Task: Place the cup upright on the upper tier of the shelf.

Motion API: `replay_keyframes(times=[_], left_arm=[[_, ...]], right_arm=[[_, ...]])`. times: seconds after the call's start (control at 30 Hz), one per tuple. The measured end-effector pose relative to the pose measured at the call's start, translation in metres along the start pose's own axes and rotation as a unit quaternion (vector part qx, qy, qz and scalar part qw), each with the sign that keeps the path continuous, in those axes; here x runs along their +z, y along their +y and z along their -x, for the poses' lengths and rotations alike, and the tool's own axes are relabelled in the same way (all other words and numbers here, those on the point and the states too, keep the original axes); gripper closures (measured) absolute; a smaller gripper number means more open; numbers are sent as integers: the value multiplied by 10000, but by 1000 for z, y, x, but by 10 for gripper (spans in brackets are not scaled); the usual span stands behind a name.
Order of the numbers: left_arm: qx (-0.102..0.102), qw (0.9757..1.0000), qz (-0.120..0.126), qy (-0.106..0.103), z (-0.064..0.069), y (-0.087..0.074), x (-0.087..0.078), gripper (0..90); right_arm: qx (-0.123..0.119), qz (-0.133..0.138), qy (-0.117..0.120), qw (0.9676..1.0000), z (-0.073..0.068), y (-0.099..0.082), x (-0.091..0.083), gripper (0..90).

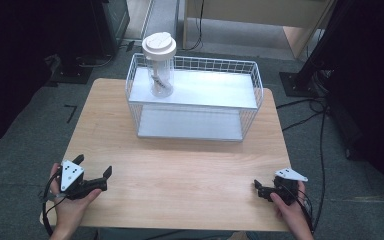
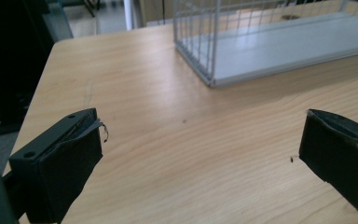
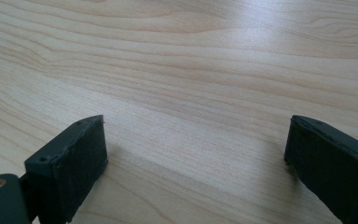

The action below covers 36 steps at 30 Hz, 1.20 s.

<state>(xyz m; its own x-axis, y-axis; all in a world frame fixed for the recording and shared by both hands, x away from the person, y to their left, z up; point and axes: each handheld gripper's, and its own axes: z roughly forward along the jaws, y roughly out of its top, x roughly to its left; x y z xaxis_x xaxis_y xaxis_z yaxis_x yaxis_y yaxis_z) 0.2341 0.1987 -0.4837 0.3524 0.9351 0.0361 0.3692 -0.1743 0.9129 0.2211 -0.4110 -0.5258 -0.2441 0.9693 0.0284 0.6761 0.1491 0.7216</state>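
1. Left black two-jaw gripper (image 1: 94, 166) held in a hand (image 1: 70, 207) at the near left corner of the pale wooden table (image 1: 180, 170), jaws spread wide, nothing between them.
2. In the left gripper view (image 2: 200, 144), bare wood grain between the two black padded jaws, the near left corner of the white wire basket (image 2: 205, 70) ahead and to the right.
3. Right black two-jaw gripper (image 1: 257, 187) held in the other hand (image 1: 292, 210) at the near right edge of the table, pointing left across the wood.
4. In the right gripper view (image 3: 196, 144), jaws far apart over bare tabletop, gripping nothing.
5. White wire basket (image 1: 257, 85) with a grey shelf panel sitting at the far middle of the table, well apart from both grippers.
6. Clear plastic jar with a round white lid (image 1: 160, 65) standing upright on the upper shelf in the far left corner of the basket, something small and dark inside, too small to make out.
7. Both grippers near the table's front edge, well apart from each other, neither touching the jar or the basket.
8. Black cables (image 1: 320, 130) trailing over the grey floor to the right of the table.
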Motion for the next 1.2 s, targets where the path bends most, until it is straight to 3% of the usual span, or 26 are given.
replay_keyframes(times=[0.17, 0.37, 0.77, 1.1, 1.2], left_arm=[[-65, 9995, -304, 51, -8, -12, -2, 0], [63, 9963, -855, 95, -13, -22, -1, 0], [57, 9917, -1282, 93, -17, -34, 2, 0], [554, 9843, -1638, 339, -4, -33, 10, 0], [540, 9834, -1705, 312, -3, -32, 12, 0]], right_arm=[[3, 0, -1, 10000, 0, 0, 0, 54], [-3, -2, 1, 10000, 0, 0, 0, 54], [-1, -4, 3, 10000, 0, 0, 0, 54], [-9, -2, 3, 10000, 0, 0, 0, 53], [-4, -1, 1, 10000, 0, 0, 0, 53]])
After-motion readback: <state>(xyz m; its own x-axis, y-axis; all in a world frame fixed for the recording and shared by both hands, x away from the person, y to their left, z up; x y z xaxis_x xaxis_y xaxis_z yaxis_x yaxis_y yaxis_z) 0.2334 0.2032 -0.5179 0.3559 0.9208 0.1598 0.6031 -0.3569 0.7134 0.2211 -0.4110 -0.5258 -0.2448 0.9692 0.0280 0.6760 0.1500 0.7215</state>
